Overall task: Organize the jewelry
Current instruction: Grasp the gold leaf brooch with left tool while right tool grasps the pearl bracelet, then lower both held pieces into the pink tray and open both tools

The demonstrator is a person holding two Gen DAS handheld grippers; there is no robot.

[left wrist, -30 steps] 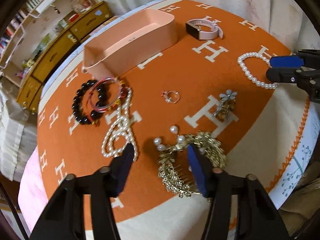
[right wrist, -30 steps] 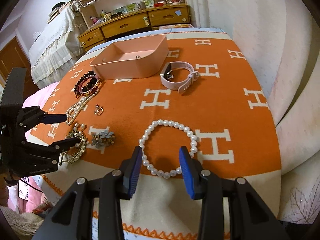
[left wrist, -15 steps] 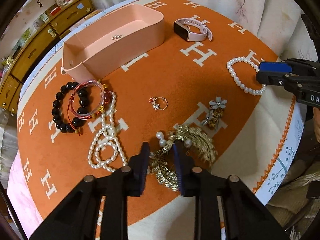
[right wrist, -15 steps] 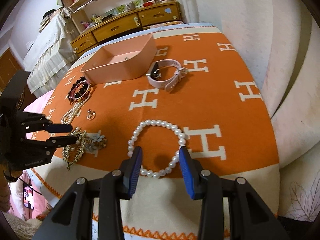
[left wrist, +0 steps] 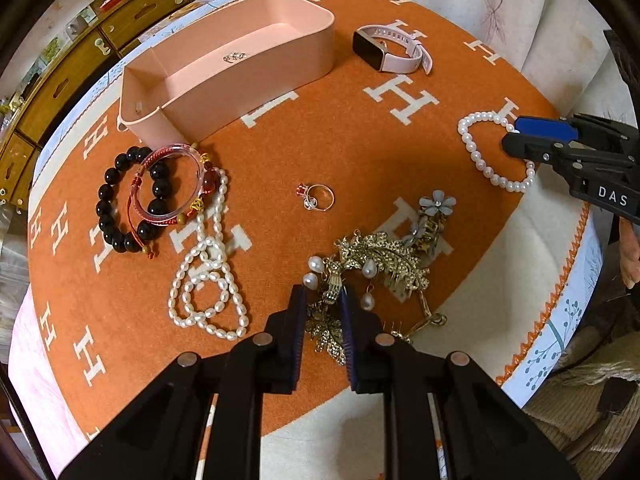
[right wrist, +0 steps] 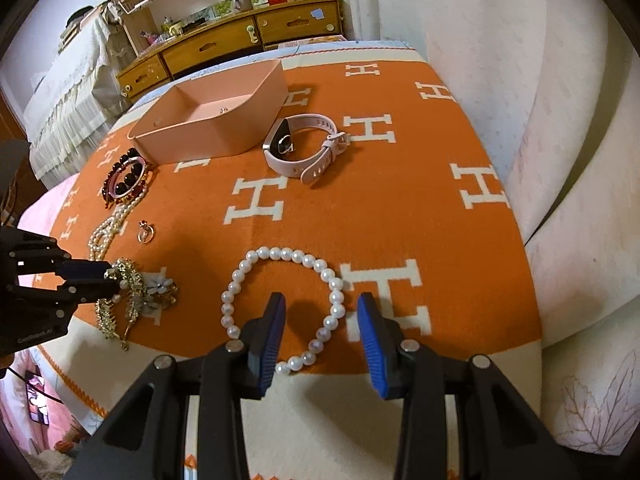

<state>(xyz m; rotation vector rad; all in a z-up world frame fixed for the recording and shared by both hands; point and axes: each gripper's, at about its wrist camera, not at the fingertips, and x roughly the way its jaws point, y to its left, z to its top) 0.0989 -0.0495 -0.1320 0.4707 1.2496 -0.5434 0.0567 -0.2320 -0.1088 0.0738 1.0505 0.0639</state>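
Left gripper (left wrist: 323, 298) pinches gold comb (left wrist: 380, 260); right gripper (right wrist: 321, 312) spread.

Two fisheye views, each looking forward and down along a handheld gripper's two fingers at an orange blanket (left wrist: 340, 140) patterned with white H letters. The left wrist view sits close over the blanket's near edge, facing a pink tray (left wrist: 256, 76) at the far side. The right wrist view looks from farther right along the same edge, facing wooden drawers (right wrist: 224, 48) beyond the bed. Both views share the tray, a pink smartwatch (right wrist: 304, 148), a pearl bracelet (right wrist: 280, 304), and each shows the opposite gripper at its side margin.
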